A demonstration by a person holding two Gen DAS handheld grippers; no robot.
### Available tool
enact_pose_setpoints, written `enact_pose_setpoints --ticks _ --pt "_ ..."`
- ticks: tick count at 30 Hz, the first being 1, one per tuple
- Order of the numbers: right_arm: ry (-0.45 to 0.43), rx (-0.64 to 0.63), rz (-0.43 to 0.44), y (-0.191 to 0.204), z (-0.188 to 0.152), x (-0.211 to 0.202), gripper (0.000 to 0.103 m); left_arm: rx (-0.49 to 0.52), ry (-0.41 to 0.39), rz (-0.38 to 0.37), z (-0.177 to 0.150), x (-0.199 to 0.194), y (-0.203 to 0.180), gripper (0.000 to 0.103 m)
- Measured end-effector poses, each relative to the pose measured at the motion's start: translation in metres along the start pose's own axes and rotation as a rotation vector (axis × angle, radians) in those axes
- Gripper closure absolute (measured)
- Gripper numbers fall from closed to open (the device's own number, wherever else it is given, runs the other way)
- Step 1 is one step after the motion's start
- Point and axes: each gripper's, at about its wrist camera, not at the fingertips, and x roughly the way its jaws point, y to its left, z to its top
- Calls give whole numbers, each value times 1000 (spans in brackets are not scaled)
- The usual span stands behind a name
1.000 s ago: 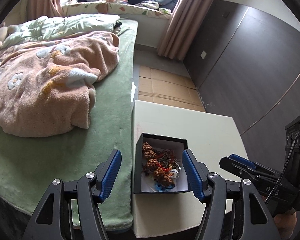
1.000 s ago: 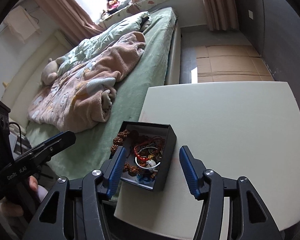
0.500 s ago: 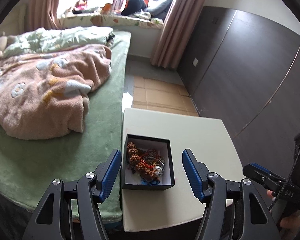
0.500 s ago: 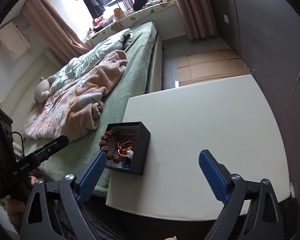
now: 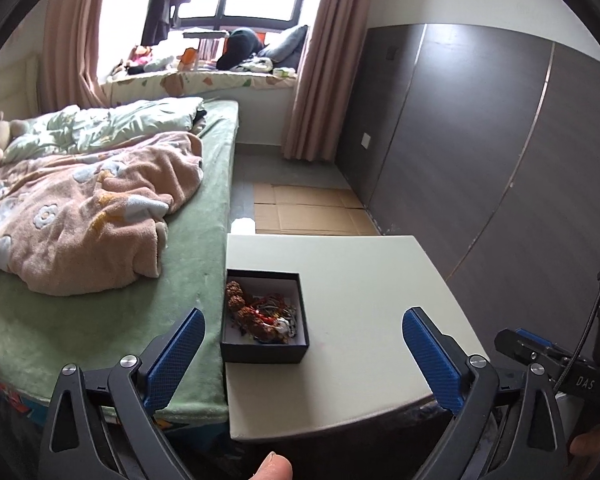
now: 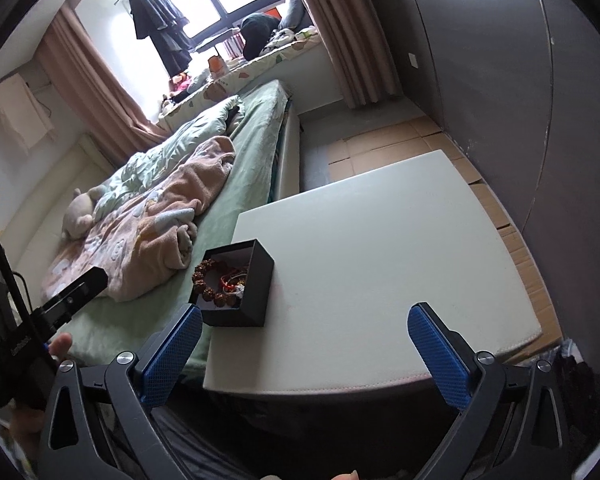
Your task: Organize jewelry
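Black card box (image 5: 265, 318), heaped with jewelry (image 5: 260, 316), sits at the tabletop (image 5: 360, 280) corner beside the bed (image 5: 100, 300). Both the left hand-held gripper (image 5: 302, 356) and right hand-held gripper (image 6: 304, 354) have just been opening; they stand apart, empty and clear of the box. Sorting seems unstarted or done; next, one must reach in and pinch a single piece.

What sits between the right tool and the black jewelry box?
Nothing: only bare pale tabletop separates the open right tool from the black square jewelry box, shown in the right wrist view.

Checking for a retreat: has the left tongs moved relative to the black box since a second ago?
Yes. The left tongs backed away from the black box, which now looks smaller on the white table; jaws just opened, empty.
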Motion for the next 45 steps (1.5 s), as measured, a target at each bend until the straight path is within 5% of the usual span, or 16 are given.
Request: enact_pose_setpoints --ticks 24,45 --pt "-109 -73 -39 16 -43 -88 0 92 -36 -69 -36 -69 -32 1" --pt "-131 -63 -63 2 -51 -105 0 97 -29 -65 -32 -79 -30 1"
